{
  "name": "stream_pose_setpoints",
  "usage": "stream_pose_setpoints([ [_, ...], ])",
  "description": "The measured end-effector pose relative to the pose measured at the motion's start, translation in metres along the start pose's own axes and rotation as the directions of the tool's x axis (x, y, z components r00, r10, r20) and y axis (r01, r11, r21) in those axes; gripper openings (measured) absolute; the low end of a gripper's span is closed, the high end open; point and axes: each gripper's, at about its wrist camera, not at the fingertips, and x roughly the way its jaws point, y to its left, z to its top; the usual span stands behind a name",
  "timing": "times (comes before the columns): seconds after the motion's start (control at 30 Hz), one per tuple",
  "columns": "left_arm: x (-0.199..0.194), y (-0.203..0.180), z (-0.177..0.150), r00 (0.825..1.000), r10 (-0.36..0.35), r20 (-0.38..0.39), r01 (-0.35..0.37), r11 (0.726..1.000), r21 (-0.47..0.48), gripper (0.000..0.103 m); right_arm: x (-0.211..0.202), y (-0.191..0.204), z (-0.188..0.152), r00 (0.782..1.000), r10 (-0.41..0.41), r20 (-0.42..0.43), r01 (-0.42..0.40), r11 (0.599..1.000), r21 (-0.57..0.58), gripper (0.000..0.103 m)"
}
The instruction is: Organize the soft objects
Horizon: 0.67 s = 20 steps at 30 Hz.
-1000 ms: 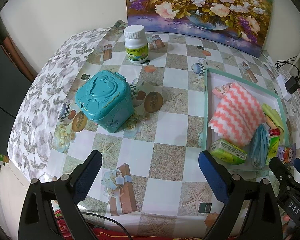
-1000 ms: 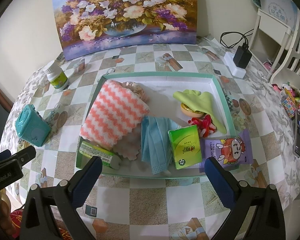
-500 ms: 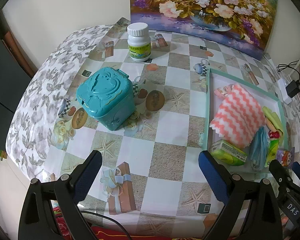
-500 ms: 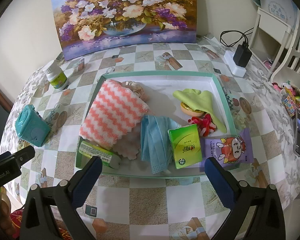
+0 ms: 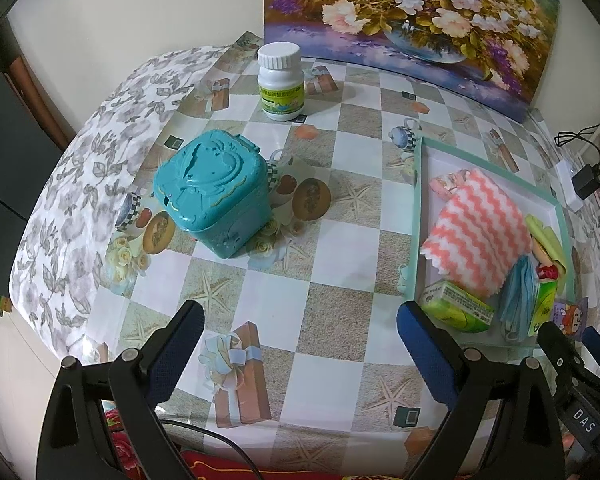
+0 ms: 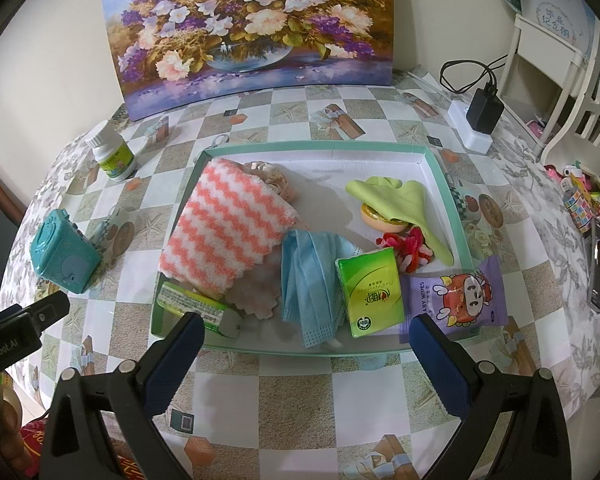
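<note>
Both your left gripper [image 5: 300,344] and right gripper [image 6: 306,354] hang spread and empty off the table's near edge; most soft objects, the striped cloth [image 6: 228,236] and mask [image 6: 312,276] included, already lie in the tray [image 6: 448,184], while the wipes pack [image 6: 460,300] overhangs its near-right corner.

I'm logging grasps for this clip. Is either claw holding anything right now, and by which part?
Nothing is held. The left claw and the right claw are both open and empty, above the tablecloth near the tray.
</note>
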Motion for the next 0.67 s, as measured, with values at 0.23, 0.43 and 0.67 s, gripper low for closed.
stream_pose_setpoints([
  [0.23, -0.002, -0.002, 0.0, 1.0, 0.002, 0.013, -0.002, 1.0, 0.005, 0.097, 0.0, 0.0, 0.0, 1.0, 0.0, -0.001, 0.0, 1.0, 0.0, 0.103],
  [0.43, -0.003, -0.005, 0.0, 1.0, -0.012, 0.015, 0.012, 1.0, 0.014, 0.097, 0.0, 0.0, 0.0, 1.0, 0.0, -0.001, 0.0, 1.0, 0.0, 0.103],
  [0.67, -0.013, -0.011, -0.001, 0.997, -0.003, 0.079, -0.001, 0.999, 0.047, 0.097, 0.002, 0.002, -0.003, 1.0, -0.001, -0.003, 0.001, 1.0, 0.002, 0.103],
])
